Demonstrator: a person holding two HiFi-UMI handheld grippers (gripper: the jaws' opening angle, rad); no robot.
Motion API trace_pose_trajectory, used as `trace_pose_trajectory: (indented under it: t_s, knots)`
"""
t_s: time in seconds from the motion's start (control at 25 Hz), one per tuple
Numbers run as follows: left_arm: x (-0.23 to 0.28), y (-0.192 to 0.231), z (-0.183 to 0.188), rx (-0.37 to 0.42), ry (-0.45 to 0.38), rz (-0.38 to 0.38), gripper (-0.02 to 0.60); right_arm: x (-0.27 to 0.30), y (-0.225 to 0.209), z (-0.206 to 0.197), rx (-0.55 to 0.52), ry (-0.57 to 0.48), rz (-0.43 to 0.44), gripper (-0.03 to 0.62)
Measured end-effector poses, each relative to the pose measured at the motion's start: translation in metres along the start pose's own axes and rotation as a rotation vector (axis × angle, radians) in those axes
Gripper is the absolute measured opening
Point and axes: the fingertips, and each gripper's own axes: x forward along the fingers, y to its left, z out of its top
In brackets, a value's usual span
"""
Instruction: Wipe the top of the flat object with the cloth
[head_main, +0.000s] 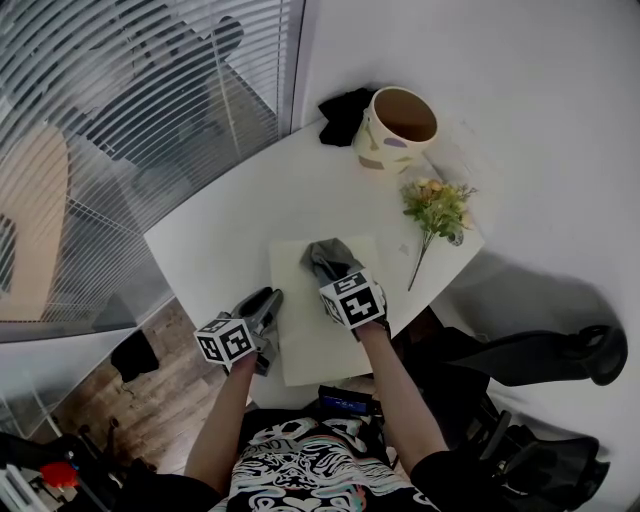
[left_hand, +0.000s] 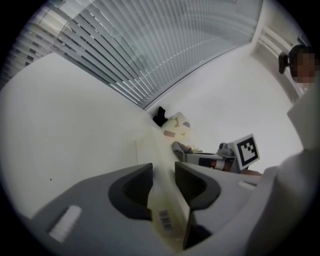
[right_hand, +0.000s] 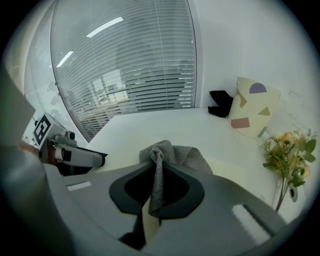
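Observation:
A pale cream flat board (head_main: 320, 330) lies on the white table (head_main: 230, 220) near its front edge. A grey cloth (head_main: 328, 256) rests bunched on the board's far half. My right gripper (head_main: 338, 275) is shut on the cloth's near end; in the right gripper view a strip of cloth (right_hand: 159, 175) runs down between the jaws of the right gripper (right_hand: 157, 172). My left gripper (head_main: 270, 300) sits at the board's left edge. In the left gripper view the board's edge (left_hand: 167, 212), with a barcode label, is clamped by the left gripper (left_hand: 163, 172).
A patterned cream pot (head_main: 395, 130) stands at the table's far corner, with a black item (head_main: 345, 112) beside it. A small bunch of flowers (head_main: 438, 205) lies right of the board. Slatted blinds (head_main: 120, 130) run along the left. A dark chair (head_main: 560, 355) is at the right.

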Motion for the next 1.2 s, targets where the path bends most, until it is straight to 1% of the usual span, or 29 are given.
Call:
trace_pose_trajectory:
  t_s: [0.16, 0.4, 1.2]
  knots:
    - [0.0, -0.002, 0.001, 0.0, 0.001, -0.006, 0.195, -0.003, 0.001, -0.002, 0.001, -0.008, -0.014, 0.014]
    - [0.0, -0.001, 0.001, 0.004, -0.004, 0.002, 0.195, -0.008, 0.007, -0.009, -0.011, 0.003, -0.01, 0.014]
    - [0.002, 0.001, 0.0, 0.016, -0.005, 0.011, 0.193, -0.028, 0.028, -0.041, 0.007, 0.011, -0.017, 0.014]
